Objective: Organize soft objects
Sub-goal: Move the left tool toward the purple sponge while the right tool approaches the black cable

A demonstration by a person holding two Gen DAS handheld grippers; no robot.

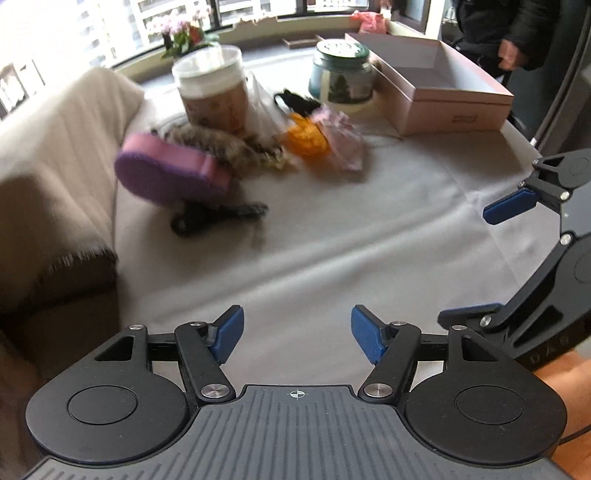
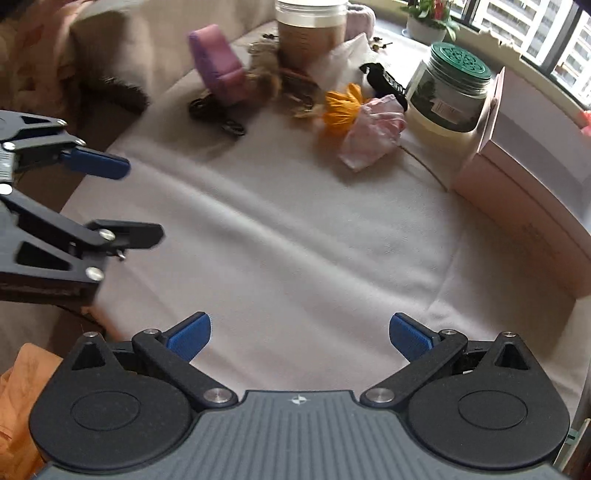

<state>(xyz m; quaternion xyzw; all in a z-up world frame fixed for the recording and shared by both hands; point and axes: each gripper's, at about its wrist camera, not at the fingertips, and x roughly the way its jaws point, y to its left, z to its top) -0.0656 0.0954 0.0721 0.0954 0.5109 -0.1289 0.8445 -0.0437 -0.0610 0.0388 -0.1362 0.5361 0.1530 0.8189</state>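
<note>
A pile of soft things lies at the far side of the white tablecloth (image 1: 332,251): a purple and pink sponge (image 1: 170,170) (image 2: 218,70), a brown furry piece (image 1: 229,147) (image 2: 284,85), an orange scrunchie (image 1: 308,138) (image 2: 341,107), a pink scrunchie (image 1: 343,140) (image 2: 373,129) and black bands (image 1: 218,216) (image 2: 218,116). My left gripper (image 1: 297,334) (image 2: 125,199) is open and empty, well short of the pile. My right gripper (image 2: 301,336) (image 1: 491,258) is open and empty, beside the left one.
An open pink box (image 1: 443,92) (image 2: 524,177) stands at the right. A green-lidded jar (image 1: 341,74) (image 2: 448,96) and a clear tub (image 1: 214,88) (image 2: 312,33) stand behind the pile. A beige blanket covers a sofa arm (image 1: 55,166) at the left.
</note>
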